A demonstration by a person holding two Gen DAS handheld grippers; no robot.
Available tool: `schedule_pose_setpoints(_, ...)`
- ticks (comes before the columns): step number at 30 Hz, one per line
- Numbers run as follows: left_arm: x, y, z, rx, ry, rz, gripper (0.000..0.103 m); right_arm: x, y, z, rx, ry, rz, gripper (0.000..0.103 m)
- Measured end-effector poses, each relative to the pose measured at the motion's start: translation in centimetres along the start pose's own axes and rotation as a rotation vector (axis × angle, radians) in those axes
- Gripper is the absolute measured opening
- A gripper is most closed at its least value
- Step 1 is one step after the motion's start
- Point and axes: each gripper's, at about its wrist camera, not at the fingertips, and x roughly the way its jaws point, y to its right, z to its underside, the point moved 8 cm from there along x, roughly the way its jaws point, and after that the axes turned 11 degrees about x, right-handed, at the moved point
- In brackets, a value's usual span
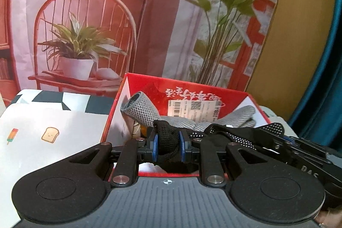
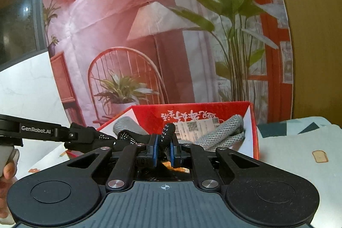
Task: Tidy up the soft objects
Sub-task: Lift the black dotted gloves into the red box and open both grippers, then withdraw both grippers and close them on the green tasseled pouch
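Black glove (image 1: 168, 139) between both hand-held grippers' fingers.

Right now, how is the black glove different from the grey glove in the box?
The black glove has white grip dots; the grey glove is plain coarse knit. The black glove is stretched between the left gripper and the right gripper, both jaws clamped on it, above the red box; the grey glove lies loose inside that box, touched by neither gripper. Both are soft knitted gloves.
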Motion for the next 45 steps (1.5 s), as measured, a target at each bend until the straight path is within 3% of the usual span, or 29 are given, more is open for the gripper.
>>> schedule_pose_setpoints(5, 2.6, -0.2, -0.7, 0.042, -0.037, -0.049, 0.022, 0.5, 1.4, -0.8, 0.008, 0.033, 0.031, 0.018)
schedule_pose_setpoints(6, 3.3, -0.4, -0.5, 0.048, -0.054, -0.058, 0.026, 0.5, 1.7, -0.9, 0.015, 0.04, 0.041, 0.02)
schedule_pose_setpoints(9, 4.4, -1.4, 0.3, 0.062, -0.097, -0.087, 0.065, -0.2, 2.9, -0.6, 0.045, 0.045, 0.053, 0.023)
schedule_pose_setpoints(11, 4.0, -2.2, 0.6, 0.045, -0.079, -0.092, 0.072, -0.9, 3.3, -0.3, 0.05, 0.045, 0.049, 0.023)
schedule_pose_setpoints(19, 0.5, -1.2, 1.3, 0.057, -0.027, -0.038, 0.073, -4.5, 3.6, 2.2, 0.059, 0.066, 0.045, 0.023)
schedule_pose_setpoints(26, -3.5, 1.2, 3.6, -0.011, 0.027, 0.035, 0.073, -6.6, 2.5, 5.5, 0.009, 0.065, 0.028, 0.03)
schedule_pose_setpoints(32, -2.8, 3.3, 7.1, 0.006, -0.046, 0.081, 0.072, -5.1, 2.1, 8.7, -0.001, -0.059, 0.008, 0.034)
schedule_pose_setpoints(39, 0.4, 5.7, 10.2, -0.05, -0.139, 0.164, 0.068, -3.4, 2.6, 11.7, 0.018, -0.162, 0.04, 0.035)
schedule_pose_setpoints(43, 1.4, 6.7, 10.4, -0.067, -0.153, 0.201, 0.068, -3.1, 3.0, 12.1, 0.03, -0.182, 0.032, 0.05)
schedule_pose_setpoints(45, 1.7, 7.0, 10.6, -0.061, -0.158, 0.212, 0.068, -2.9, 2.9, 12.5, 0.025, -0.201, 0.026, 0.051)
